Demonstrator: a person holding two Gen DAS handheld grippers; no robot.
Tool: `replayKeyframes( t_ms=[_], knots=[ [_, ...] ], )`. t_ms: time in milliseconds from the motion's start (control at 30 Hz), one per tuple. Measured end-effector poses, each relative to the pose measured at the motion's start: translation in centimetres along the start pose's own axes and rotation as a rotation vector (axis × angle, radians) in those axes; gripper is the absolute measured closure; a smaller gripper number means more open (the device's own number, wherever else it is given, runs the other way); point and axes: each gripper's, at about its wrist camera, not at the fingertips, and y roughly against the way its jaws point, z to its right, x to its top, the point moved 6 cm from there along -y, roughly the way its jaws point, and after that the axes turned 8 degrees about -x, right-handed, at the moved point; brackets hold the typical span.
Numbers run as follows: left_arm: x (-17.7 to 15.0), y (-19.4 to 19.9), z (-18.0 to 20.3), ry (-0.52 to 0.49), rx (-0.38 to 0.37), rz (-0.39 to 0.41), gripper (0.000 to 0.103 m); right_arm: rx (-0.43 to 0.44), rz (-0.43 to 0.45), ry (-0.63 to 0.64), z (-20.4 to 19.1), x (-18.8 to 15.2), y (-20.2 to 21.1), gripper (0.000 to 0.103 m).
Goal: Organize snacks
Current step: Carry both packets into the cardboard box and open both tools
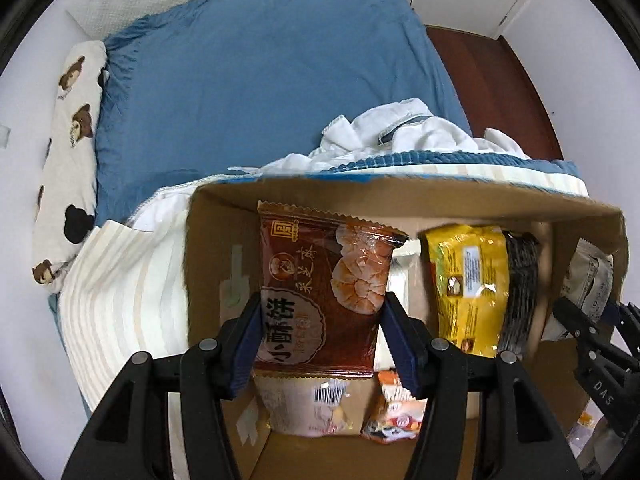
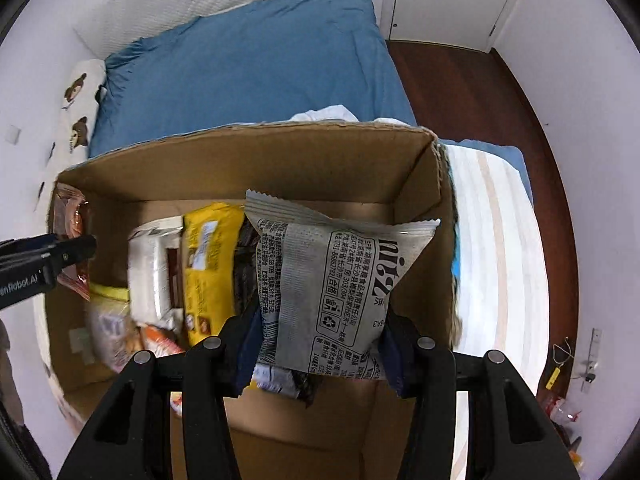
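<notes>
My left gripper (image 1: pixel 320 332) is shut on a brown pastry packet (image 1: pixel 320 280), hanging over the left part of an open cardboard box (image 1: pixel 400 196). My right gripper (image 2: pixel 320 344) is shut on a grey newsprint-style packet (image 2: pixel 340 280) over the right part of the same box (image 2: pixel 280 152). On the box floor lie a yellow packet (image 1: pixel 468 276), a dark packet (image 1: pixel 520 288), a white packet (image 2: pixel 154 264) and several small pink and orange ones (image 1: pixel 396 412). The right gripper shows at the right edge of the left wrist view (image 1: pixel 588 320), the left gripper at the left edge of the right wrist view (image 2: pixel 60 256).
The box stands on a striped white cover (image 2: pixel 496 248) at the foot of a bed with a blue sheet (image 1: pixel 260 80). Crumpled white cloth (image 1: pixel 404 132) lies behind the box, a bear-print pillow (image 1: pixel 68 168) at the left. Dark wood floor (image 2: pixel 460 80) runs along the right.
</notes>
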Motion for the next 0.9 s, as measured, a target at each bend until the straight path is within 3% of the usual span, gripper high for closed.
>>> replayKeyframes(
  t_ms=[67,100,133,167,233,567,900],
  knots=[
    [0.6,-0.8,-0.4,0.014,0.011,-0.009,0.047,-0.013,-0.018,0.006,-0.2,0.5,-0.4,0.041],
    [0.9,-1.0,-0.6,0.019,0.011,-0.008,0.040,-0.015,-0.016,0.010,-0.4,0.8,-0.5,0.036],
    [1.1,-1.3,-0.8,0.029,0.008,-0.007,0.026,-0.014,-0.011,0.008,-0.4,0.8,-0.4,0.020],
    [1.2,-1.5,-1.0,0.040,0.003,-0.008,0.021,-0.005,-0.006,0.003,-0.5,1.0,-0.3,0.014],
    [1.3,-1.8,-1.1,0.054,-0.016,-0.011,0.017,-0.005,-0.009,-0.004,-0.8,1.4,-0.3,0.013],
    [-0.2,-1.3,-0.6,0.055,-0.058,-0.023,0.017,0.015,-0.001,-0.046,-1.5,1.2,-0.7,0.010],
    [-4.8,4.1,1.7,-0.031,-0.094,0.186,0.017,0.044,0.137,-0.081,-1.7,-2.8,3.8,0.010]
  ],
)
